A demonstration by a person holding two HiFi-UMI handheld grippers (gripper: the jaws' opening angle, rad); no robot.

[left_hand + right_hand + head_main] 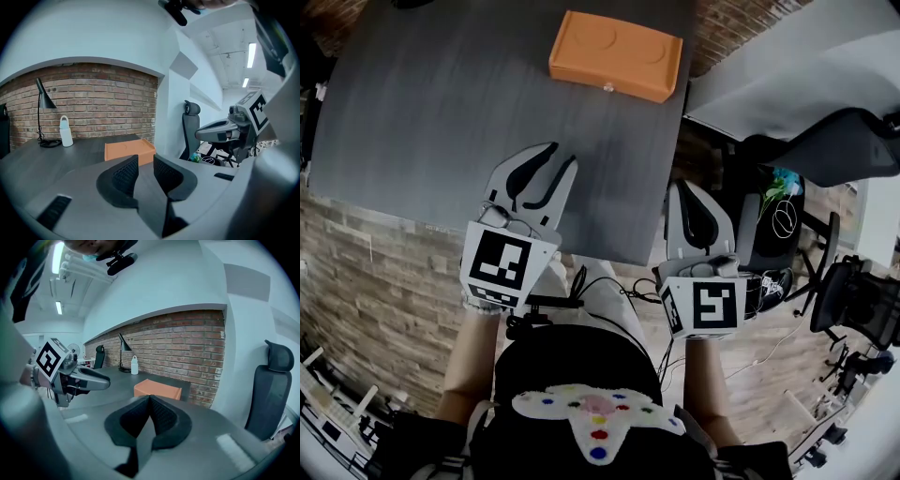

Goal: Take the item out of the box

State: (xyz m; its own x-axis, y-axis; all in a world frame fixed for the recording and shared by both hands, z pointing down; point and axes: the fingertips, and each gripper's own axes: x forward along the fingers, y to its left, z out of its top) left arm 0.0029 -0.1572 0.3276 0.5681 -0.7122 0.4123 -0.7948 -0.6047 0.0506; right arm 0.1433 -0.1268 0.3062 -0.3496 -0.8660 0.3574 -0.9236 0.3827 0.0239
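The left gripper [561, 155] holds its jaws apart and empty, and the right gripper [684, 187] is closed on nothing. Ahead of both, across the dark table [422, 112], the orange box [616, 54] sits lid down near the far edge. A lamp [44, 101] and a white bottle [65, 132] stand well off to its left.

Tabletop [441, 112] bare up to orange box [616, 54]; lamp [43, 101], bottle [65, 132] well aside near brick wall [103, 103].

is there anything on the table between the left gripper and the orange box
Nothing: in the head view only bare dark table lies between the left gripper and the orange box.
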